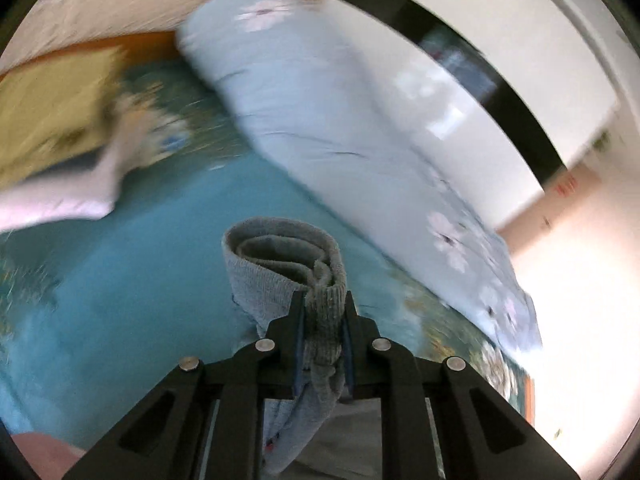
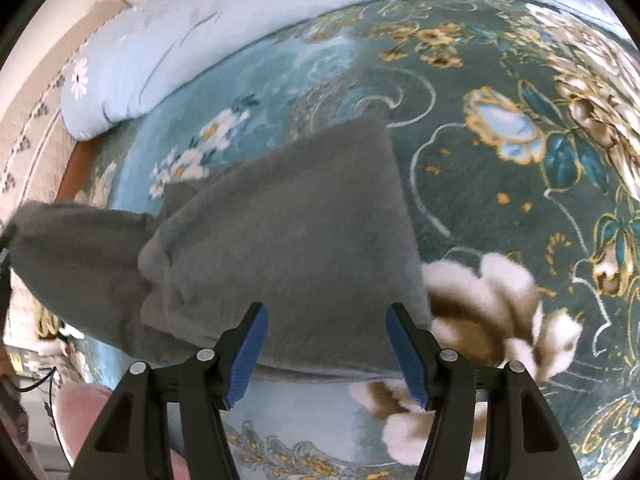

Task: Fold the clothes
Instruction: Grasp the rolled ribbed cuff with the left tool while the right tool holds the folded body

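A grey fleece garment (image 2: 280, 232) lies partly folded on the teal floral blanket (image 2: 500, 80). Its left part lifts off toward the left edge of the right wrist view. My right gripper (image 2: 325, 310) is open, its blue pads (image 2: 250, 344) spread just above the garment's near edge, holding nothing. My left gripper (image 1: 322, 300) is shut on a ribbed grey cuff (image 1: 280, 260) of the garment, bunched in a loop between the fingers and held above the blanket (image 1: 140, 300). The left wrist view is motion blurred.
A rolled pale blue flowered quilt (image 1: 320, 120) lies along the far side; it also shows in the right wrist view (image 2: 168, 32). A yellow cloth (image 1: 52, 116) and a white pillow (image 1: 60, 200) lie at left. A pink seat (image 2: 80, 420) is near the bed edge.
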